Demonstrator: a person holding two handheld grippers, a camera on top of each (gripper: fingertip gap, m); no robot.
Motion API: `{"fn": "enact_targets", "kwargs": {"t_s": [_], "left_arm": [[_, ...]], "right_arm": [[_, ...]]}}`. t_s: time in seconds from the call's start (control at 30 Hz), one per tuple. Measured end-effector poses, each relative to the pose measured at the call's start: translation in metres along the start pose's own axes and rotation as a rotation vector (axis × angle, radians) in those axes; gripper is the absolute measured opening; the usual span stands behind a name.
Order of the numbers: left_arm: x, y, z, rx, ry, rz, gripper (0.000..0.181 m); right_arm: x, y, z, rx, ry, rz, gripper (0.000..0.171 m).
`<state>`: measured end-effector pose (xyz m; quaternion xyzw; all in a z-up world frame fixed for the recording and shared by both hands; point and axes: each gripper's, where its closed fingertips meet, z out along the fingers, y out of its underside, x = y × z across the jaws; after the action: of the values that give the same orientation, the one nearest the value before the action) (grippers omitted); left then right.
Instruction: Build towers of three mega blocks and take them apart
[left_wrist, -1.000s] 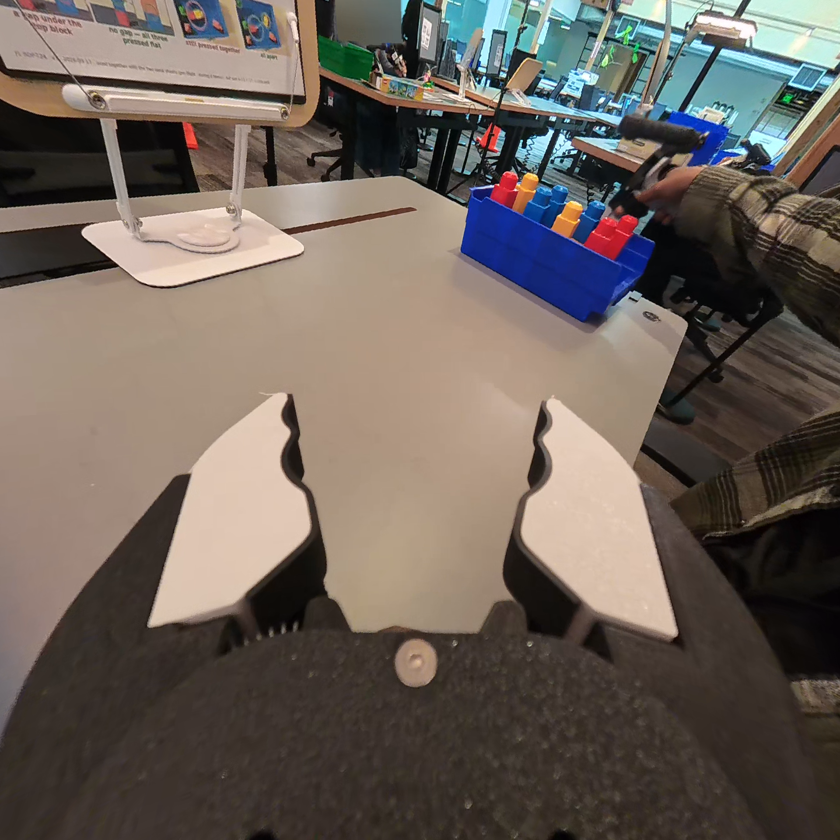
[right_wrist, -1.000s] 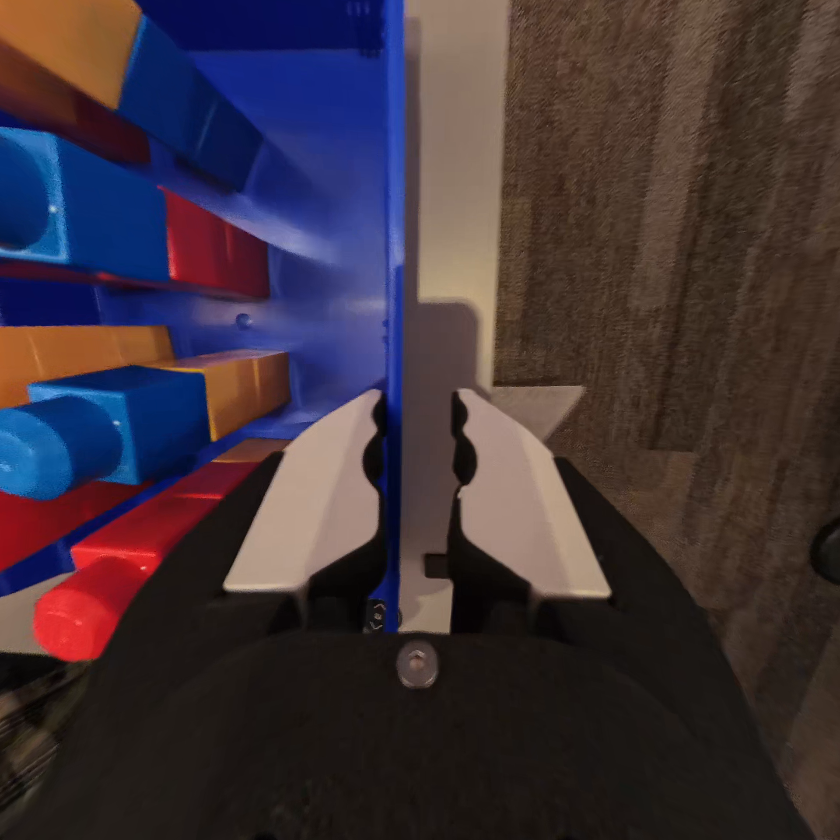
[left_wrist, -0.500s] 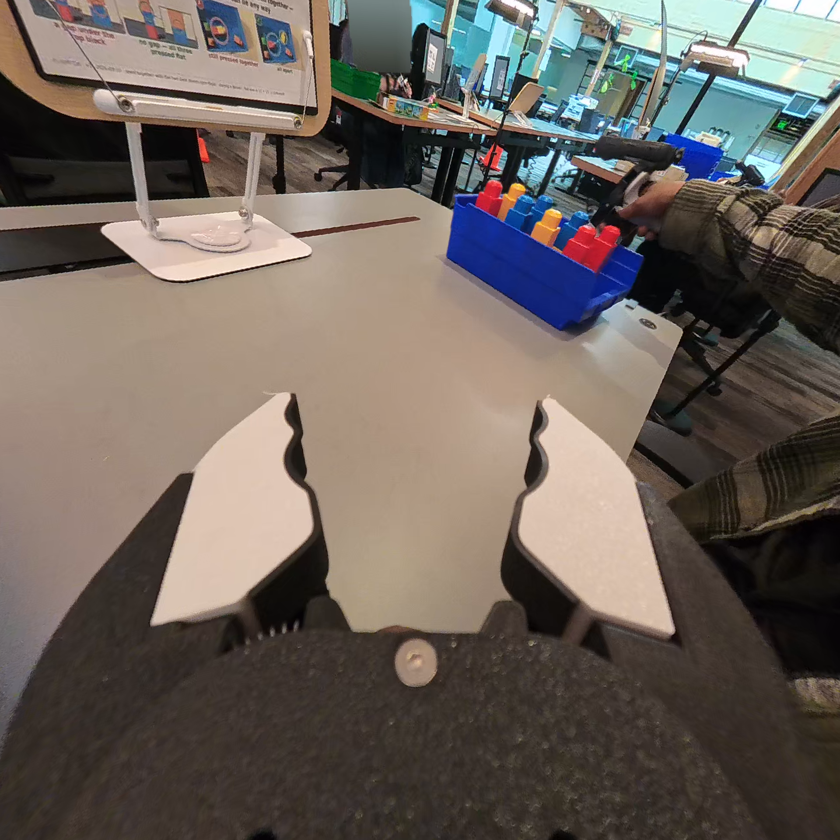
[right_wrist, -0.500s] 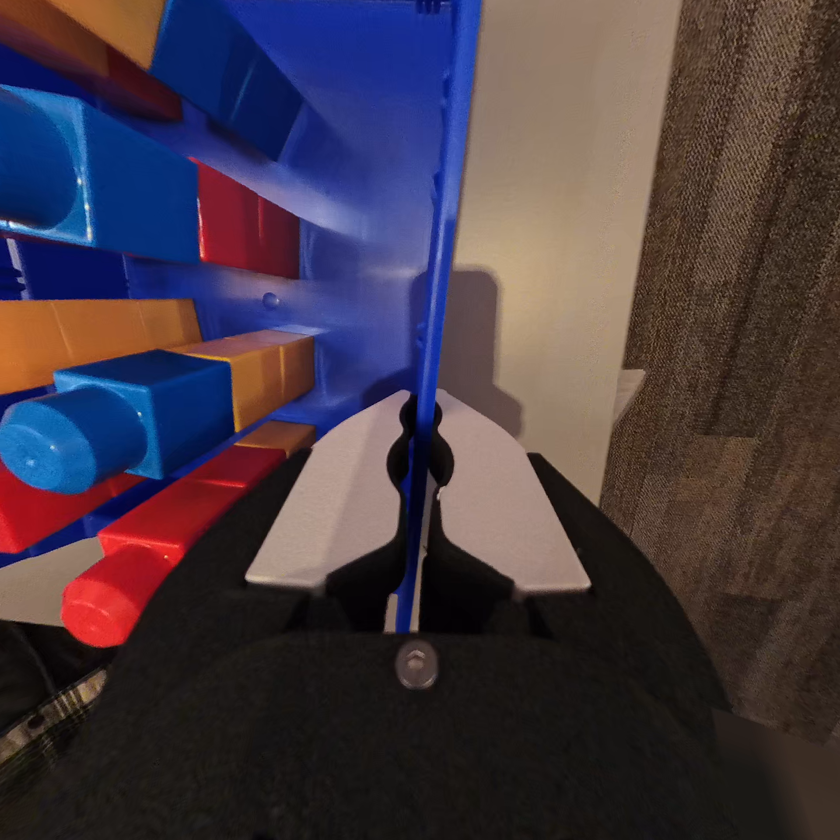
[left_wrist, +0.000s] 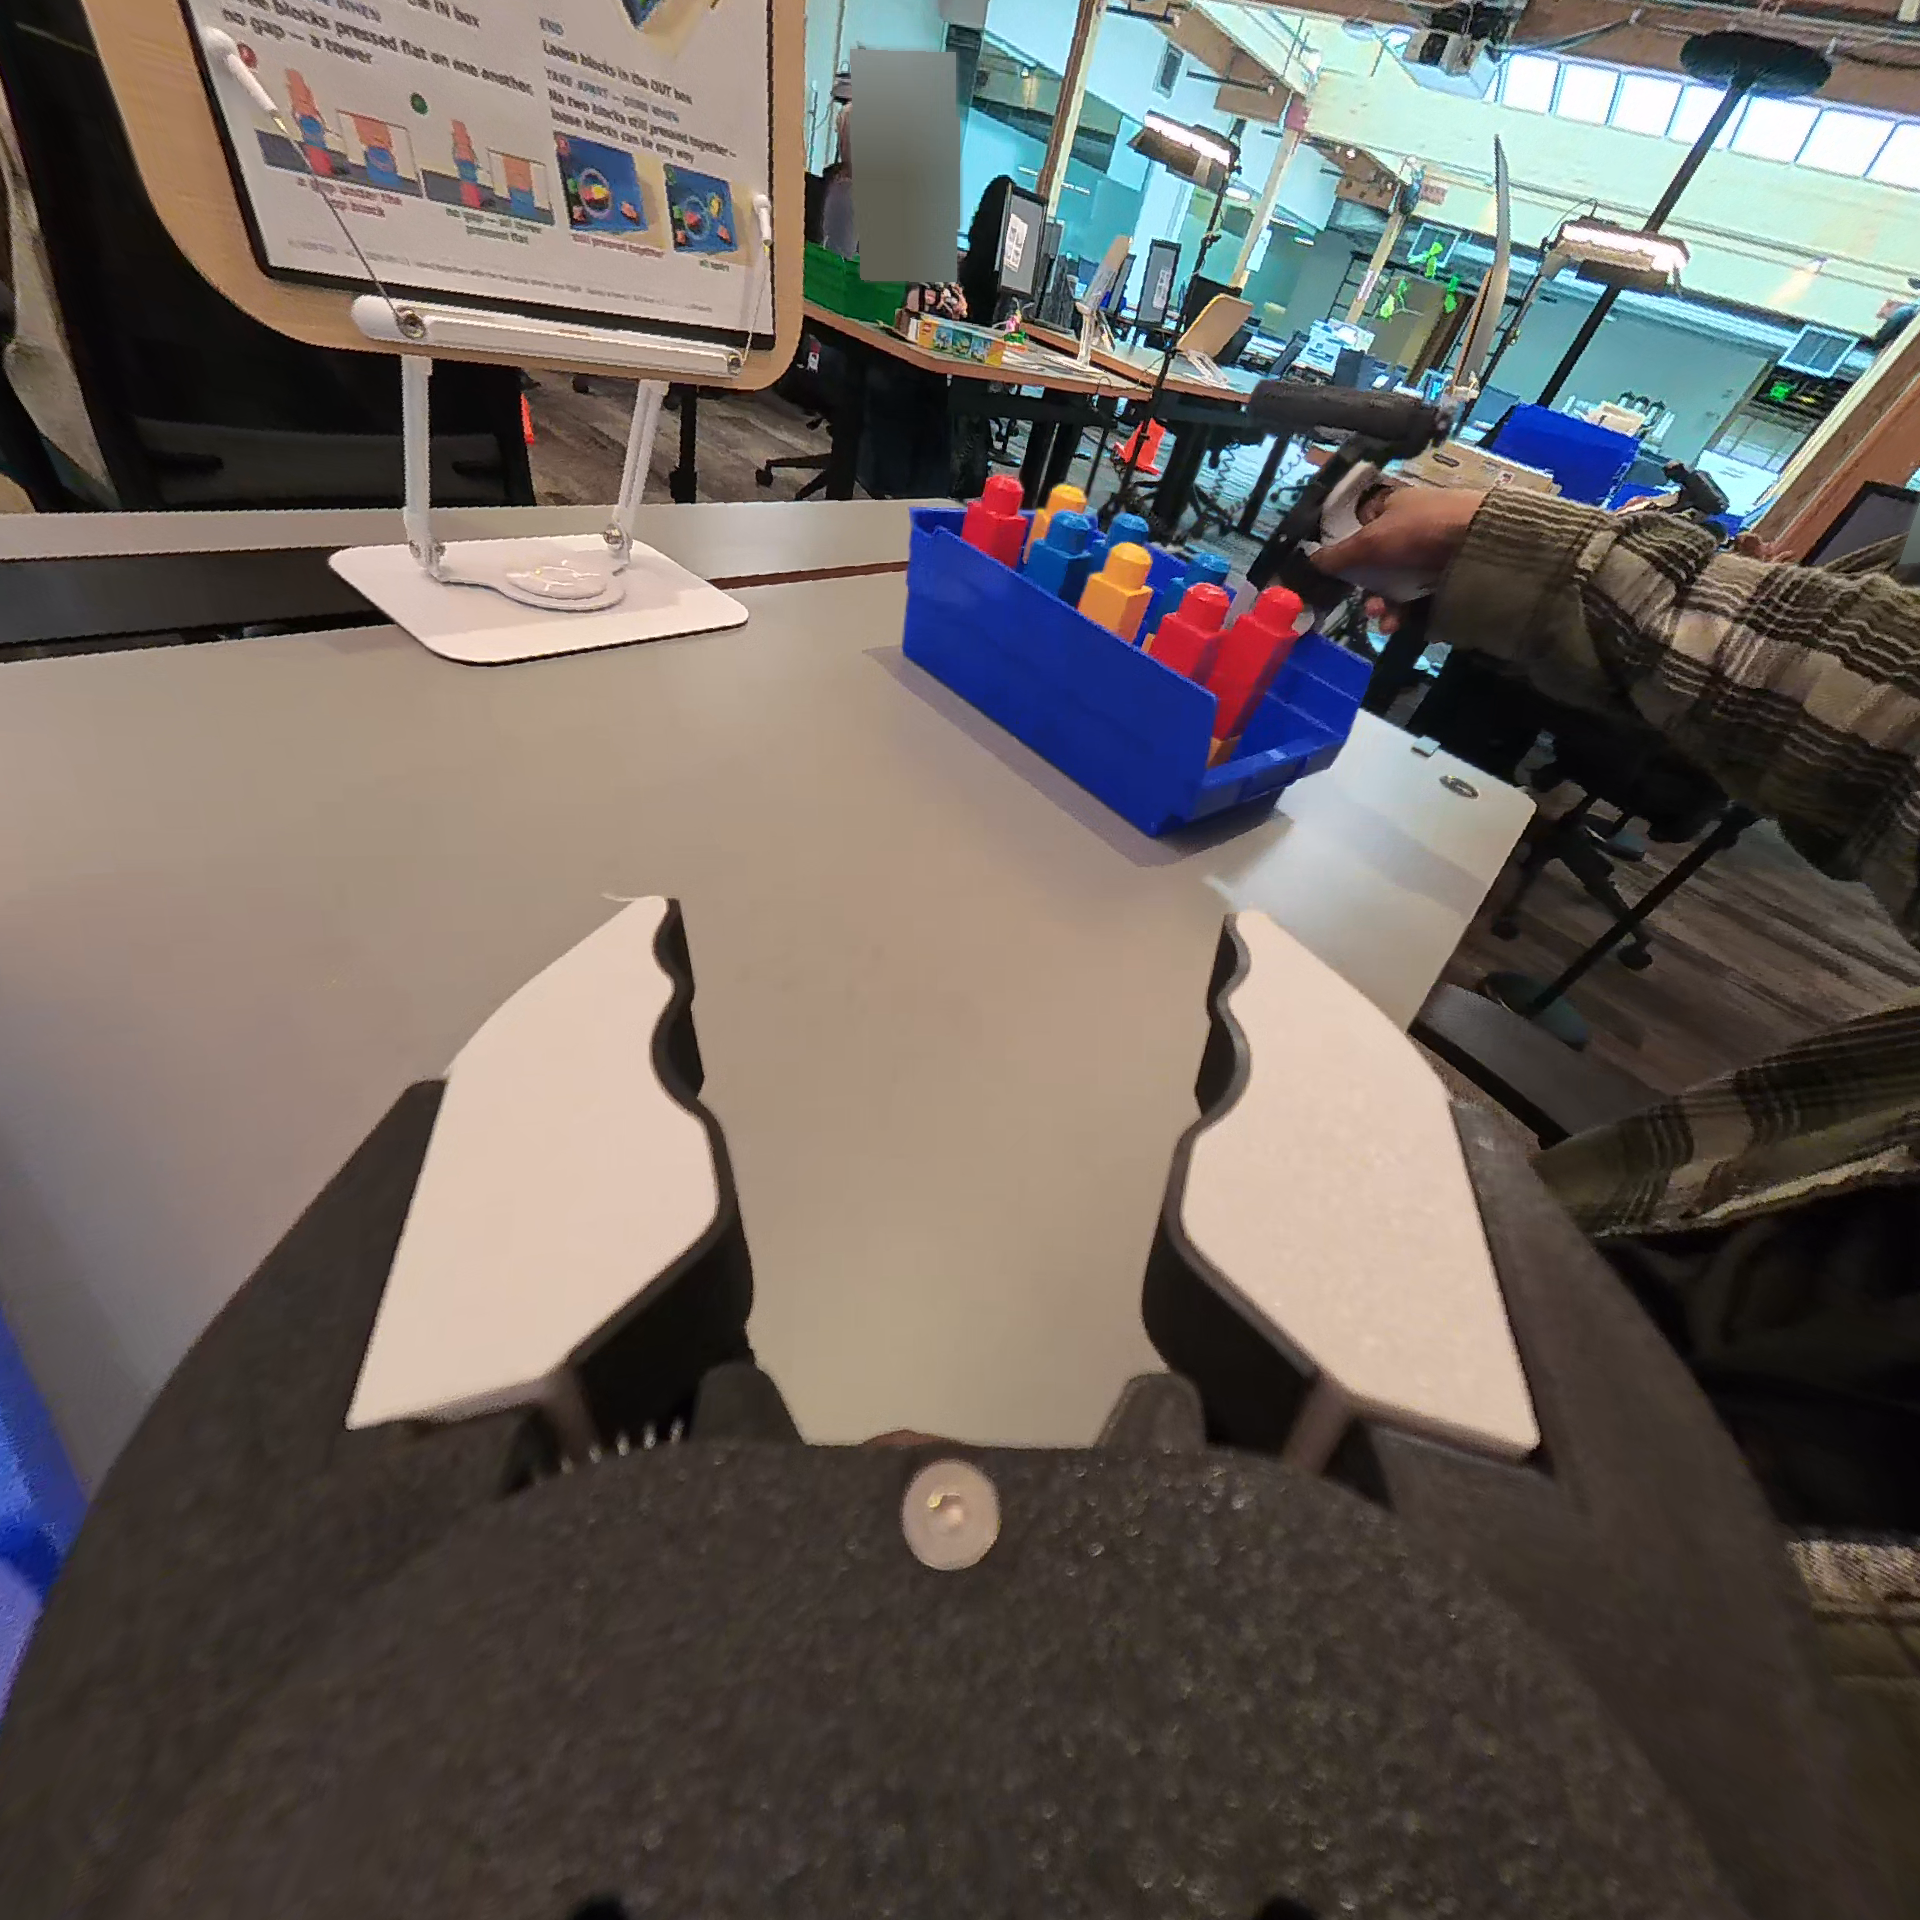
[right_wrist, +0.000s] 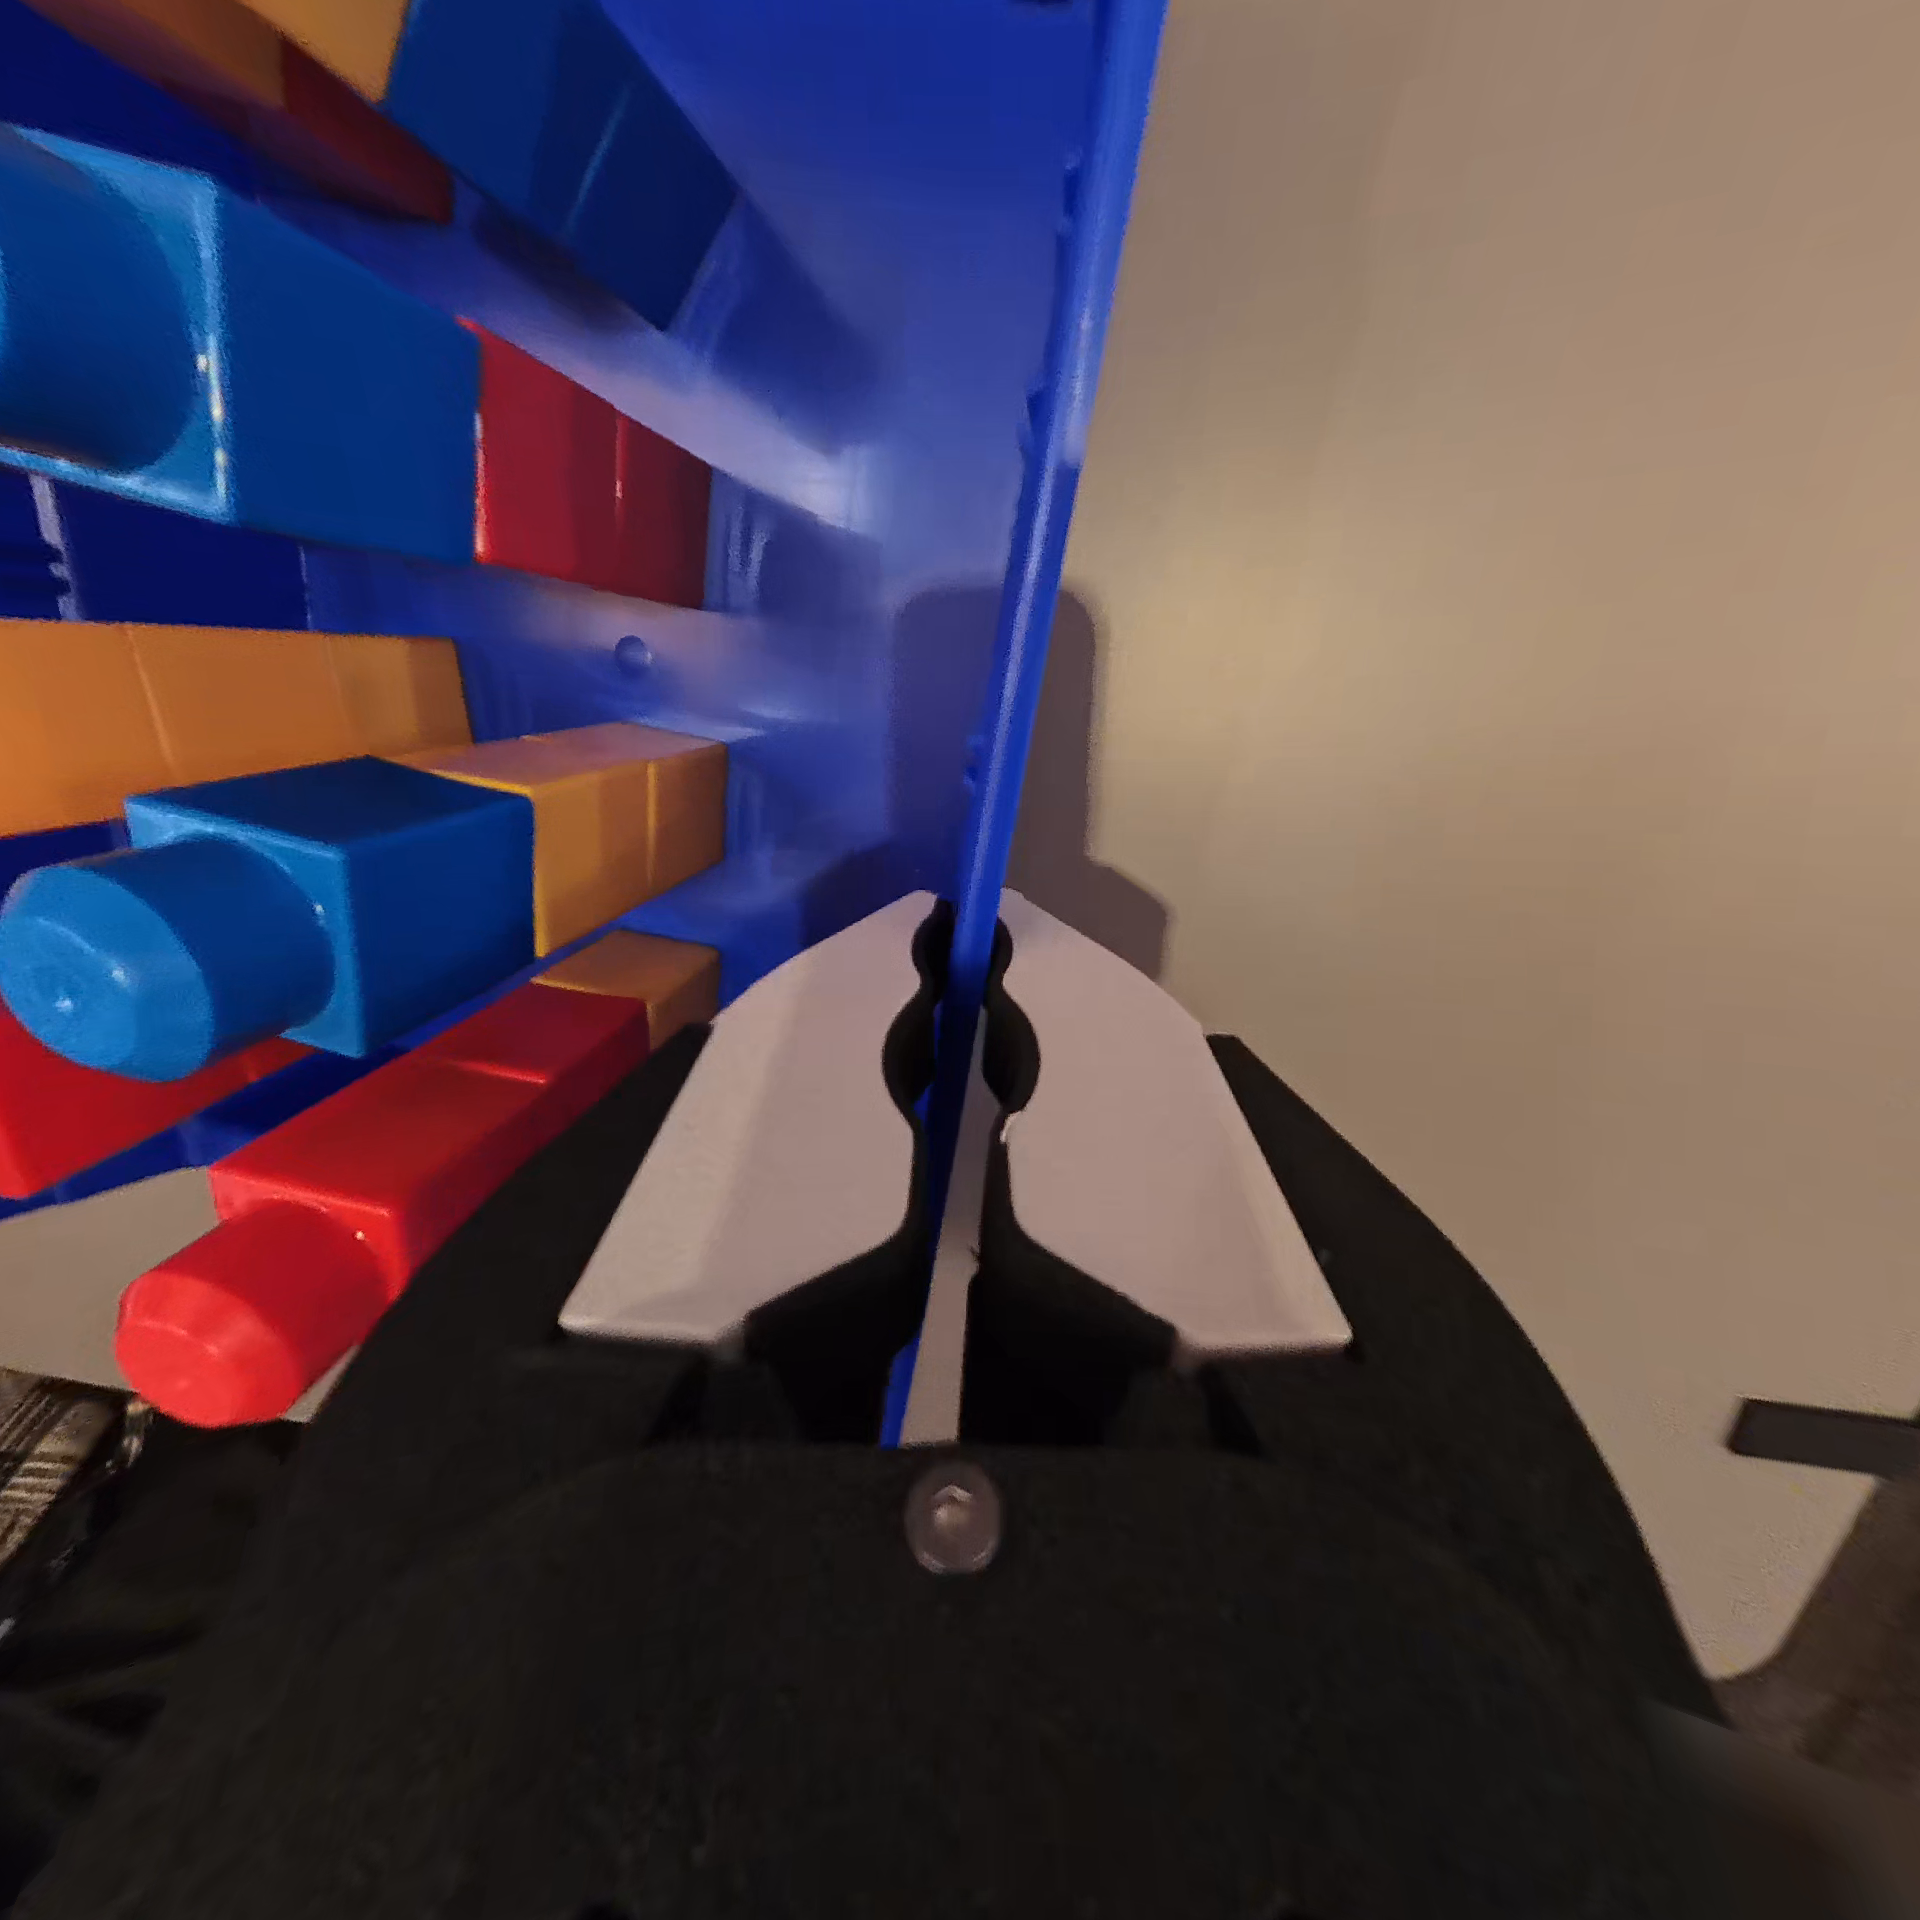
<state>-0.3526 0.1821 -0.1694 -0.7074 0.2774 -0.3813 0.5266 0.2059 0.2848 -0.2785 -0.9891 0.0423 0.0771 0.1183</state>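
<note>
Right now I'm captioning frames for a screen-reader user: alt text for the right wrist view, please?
The right gripper is clamped on the side wall of a blue bin. Towers of red, blue and orange blocks stand inside it, and grey table lies beyond.

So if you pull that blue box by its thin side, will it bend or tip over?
The blue bin looks like hard moulded plastic, so its wall, pinched by the right gripper, probably flexes only slightly. It sits flat on the table, so it likely slides rather than tips. The tall block towers inside might wobble.
</note>
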Motion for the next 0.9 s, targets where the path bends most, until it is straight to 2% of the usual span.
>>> {"fn": "enact_targets", "kwargs": {"t_s": [0.4, 0.9], "left_arm": [[-0.010, 0.000, -0.026, 0.010, -0.049, -0.036, 0.092], [-0.031, -0.005, -0.046, 0.002, -0.130, -0.086, 0.091]], "right_arm": [[-0.130, -0.001, 0.021, -0.017, -0.054, -0.170, 0.005], [-0.254, 0.009, 0.038, -0.019, -0.111, -0.149, 0.005]]}}
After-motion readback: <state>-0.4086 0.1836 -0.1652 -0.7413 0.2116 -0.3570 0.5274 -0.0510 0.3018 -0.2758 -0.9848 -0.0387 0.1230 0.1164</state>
